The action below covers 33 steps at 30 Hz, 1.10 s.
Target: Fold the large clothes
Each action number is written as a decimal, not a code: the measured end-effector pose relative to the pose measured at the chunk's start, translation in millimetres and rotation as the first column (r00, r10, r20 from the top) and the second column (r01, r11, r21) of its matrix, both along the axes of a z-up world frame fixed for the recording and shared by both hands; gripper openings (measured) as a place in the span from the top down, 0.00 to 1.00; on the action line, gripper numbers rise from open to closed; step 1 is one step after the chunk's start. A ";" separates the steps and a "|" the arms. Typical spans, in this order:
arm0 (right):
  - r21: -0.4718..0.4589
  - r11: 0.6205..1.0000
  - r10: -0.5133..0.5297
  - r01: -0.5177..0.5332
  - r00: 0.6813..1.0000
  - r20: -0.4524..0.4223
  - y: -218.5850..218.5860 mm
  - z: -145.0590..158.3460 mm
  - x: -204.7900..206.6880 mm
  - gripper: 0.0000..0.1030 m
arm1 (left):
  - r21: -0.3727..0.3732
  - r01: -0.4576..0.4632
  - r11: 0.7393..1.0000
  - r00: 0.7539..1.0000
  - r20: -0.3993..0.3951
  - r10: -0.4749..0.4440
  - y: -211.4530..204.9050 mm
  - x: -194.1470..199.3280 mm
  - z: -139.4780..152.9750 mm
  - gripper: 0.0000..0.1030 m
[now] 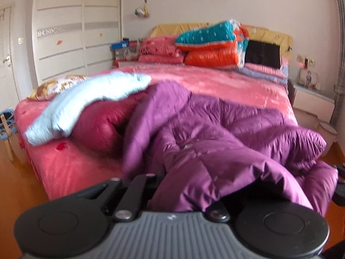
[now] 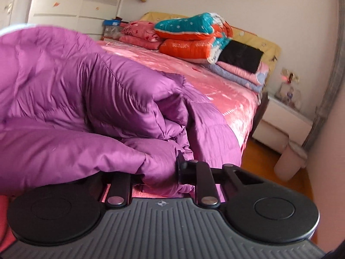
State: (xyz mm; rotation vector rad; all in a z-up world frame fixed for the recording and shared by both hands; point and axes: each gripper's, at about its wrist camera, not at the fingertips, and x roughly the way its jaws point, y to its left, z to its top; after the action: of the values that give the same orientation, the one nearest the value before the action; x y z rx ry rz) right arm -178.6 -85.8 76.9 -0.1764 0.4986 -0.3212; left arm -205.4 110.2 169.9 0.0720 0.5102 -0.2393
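A purple down jacket (image 1: 215,133) lies crumpled across the near side of a pink bed (image 1: 215,82). My left gripper (image 1: 163,183) is at the jacket's near edge, shut on a fold of it; the fabric drapes over and hides the right finger. In the right wrist view the same jacket (image 2: 86,90) bulks up on the left. My right gripper (image 2: 159,172) is shut on a bunched fold at its lower edge, with only the right finger (image 2: 183,168) showing. A light blue garment (image 1: 90,99) lies over a dark red padded jacket (image 1: 101,125) to the left.
Folded quilts (image 1: 215,43) and pillows are stacked at the headboard. A white wardrobe (image 1: 75,32) stands left of the bed. A nightstand (image 2: 284,125) and a pale bin (image 2: 291,161) are on the wooden floor to the right. A stool (image 1: 6,125) is at the far left.
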 end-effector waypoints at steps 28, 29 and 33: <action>0.027 0.997 -0.063 0.067 0.992 -0.110 68.0 58.6 -166.8 0.72 | 0.320 0.284 0.904 0.958 -0.124 -0.258 40.0 -68.7 -0.3 0.91; 0.041 0.996 -0.071 0.077 0.989 -0.130 64.8 55.5 -166.6 0.63 | 0.314 0.288 0.905 0.957 -0.134 -0.258 43.7 -69.3 0.8 0.87; 0.150 0.984 -0.074 0.095 0.988 -0.139 52.9 55.7 -177.1 0.26 | 0.301 0.303 0.904 0.950 -0.167 -0.263 52.8 -78.4 10.8 0.71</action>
State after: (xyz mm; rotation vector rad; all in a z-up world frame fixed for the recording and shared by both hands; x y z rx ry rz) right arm -355.7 -32.9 132.6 -0.0239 0.6617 -0.3535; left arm -283.8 163.0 180.7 0.4576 0.6592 -0.4466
